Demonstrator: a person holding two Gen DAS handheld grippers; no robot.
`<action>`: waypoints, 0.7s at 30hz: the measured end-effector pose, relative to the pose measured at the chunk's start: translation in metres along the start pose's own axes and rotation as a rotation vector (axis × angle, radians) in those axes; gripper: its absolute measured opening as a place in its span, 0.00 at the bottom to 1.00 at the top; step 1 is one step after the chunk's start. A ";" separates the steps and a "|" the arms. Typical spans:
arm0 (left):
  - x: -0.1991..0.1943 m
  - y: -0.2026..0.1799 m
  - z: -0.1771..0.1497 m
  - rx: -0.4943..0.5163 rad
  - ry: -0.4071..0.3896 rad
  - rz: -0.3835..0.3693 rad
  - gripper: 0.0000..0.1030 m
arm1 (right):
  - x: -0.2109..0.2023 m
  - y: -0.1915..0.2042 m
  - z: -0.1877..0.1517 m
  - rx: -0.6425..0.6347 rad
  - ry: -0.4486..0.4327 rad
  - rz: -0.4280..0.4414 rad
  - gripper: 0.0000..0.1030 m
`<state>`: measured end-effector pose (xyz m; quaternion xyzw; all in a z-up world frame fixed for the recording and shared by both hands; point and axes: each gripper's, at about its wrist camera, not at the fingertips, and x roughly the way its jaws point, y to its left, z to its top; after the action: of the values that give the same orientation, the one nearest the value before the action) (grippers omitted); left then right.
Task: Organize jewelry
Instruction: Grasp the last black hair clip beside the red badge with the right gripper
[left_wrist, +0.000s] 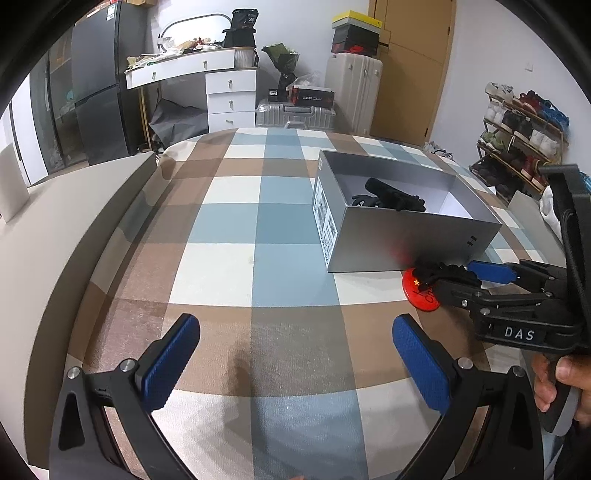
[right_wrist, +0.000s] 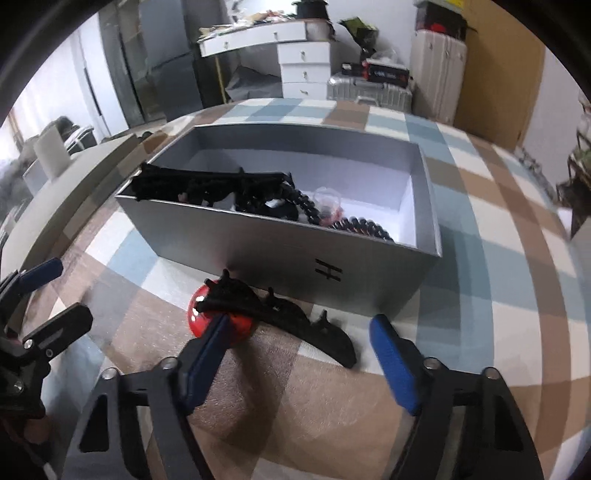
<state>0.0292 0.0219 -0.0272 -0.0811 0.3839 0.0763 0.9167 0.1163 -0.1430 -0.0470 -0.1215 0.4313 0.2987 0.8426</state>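
"DAS" label on right tool; box marked "H".

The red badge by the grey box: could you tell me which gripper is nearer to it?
Right. The right gripper has one finger over the red badge; the left gripper sits apart.

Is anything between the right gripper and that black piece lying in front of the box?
Nothing visible. The right gripper is open around the black braided piece, which drapes over a red disc beside the gray box.
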 end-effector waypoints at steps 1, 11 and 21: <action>0.000 0.000 0.000 0.001 0.000 0.001 0.99 | -0.001 0.000 0.000 0.001 0.000 0.012 0.63; 0.002 -0.003 -0.001 0.005 0.010 -0.003 0.99 | -0.007 0.011 -0.004 -0.058 -0.012 0.079 0.17; 0.004 -0.005 -0.003 0.011 0.019 -0.005 0.99 | -0.017 0.012 -0.009 -0.065 -0.056 0.131 0.14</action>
<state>0.0311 0.0163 -0.0318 -0.0777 0.3929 0.0710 0.9135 0.0949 -0.1446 -0.0381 -0.1119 0.4046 0.3700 0.8288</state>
